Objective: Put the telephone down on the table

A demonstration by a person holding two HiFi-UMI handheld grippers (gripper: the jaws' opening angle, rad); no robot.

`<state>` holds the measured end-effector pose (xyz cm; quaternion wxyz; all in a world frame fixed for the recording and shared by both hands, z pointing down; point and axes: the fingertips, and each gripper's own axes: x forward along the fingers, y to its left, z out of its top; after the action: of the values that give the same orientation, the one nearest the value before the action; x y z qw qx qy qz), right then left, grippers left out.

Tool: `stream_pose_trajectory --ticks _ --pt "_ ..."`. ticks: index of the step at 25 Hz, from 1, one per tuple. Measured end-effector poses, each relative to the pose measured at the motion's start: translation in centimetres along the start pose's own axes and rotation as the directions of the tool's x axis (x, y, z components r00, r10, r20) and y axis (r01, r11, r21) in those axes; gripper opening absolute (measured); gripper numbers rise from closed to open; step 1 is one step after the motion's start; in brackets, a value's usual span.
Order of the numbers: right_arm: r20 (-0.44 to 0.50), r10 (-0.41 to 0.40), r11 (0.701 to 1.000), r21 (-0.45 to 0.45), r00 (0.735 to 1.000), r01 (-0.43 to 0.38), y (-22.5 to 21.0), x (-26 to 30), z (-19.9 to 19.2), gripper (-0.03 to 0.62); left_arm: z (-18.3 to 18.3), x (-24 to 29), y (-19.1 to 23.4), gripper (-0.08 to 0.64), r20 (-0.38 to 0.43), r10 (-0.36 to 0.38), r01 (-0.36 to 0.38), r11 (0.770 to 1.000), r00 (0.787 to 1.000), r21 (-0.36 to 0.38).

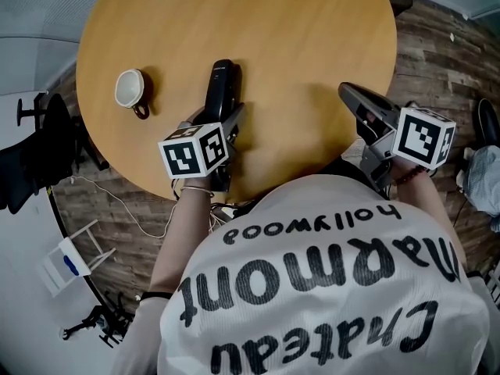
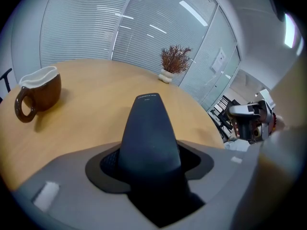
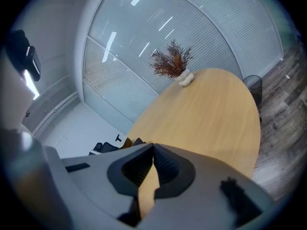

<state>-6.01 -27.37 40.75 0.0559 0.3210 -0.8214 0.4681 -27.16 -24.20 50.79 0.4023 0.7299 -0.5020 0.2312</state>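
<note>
Black cordless telephone handset (image 1: 222,83) low over the round wooden table (image 1: 305,37), not yet released.
The left gripper (image 1: 222,127) clamps its near end; whether it touches the wood is unclear. The right gripper (image 1: 351,97) is closed, empty.

Fig. legend, surroundings only.
(a) Mug (image 1: 130,89): brown outside, white inside, upright; handle at lower right in head view.
(b) Dried reddish-brown plant (image 2: 173,61) in small white vase (image 2: 166,75), well apart from (a), set in front of (c).
(c) Glass wall w/ horiz. blinds (image 2: 86,28).
(d) Wood-plank floor (image 1: 437,45).
(e) Black chair (image 1: 31,155), at left edge of head view.
(f) White cable (image 1: 117,205), loose on (d).
(g) Dark bin (image 3: 253,87), standing on (d).
</note>
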Motion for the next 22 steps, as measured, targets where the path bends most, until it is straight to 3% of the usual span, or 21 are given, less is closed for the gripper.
stream_pose_trajectory --ticks 22 --pt "-0.003 -0.014 1.000 -0.010 1.000 0.014 -0.23 -0.63 -0.92 0.015 -0.44 0.52 -0.55 0.288 -0.040 0.083 -0.079 0.993 0.996 0.091"
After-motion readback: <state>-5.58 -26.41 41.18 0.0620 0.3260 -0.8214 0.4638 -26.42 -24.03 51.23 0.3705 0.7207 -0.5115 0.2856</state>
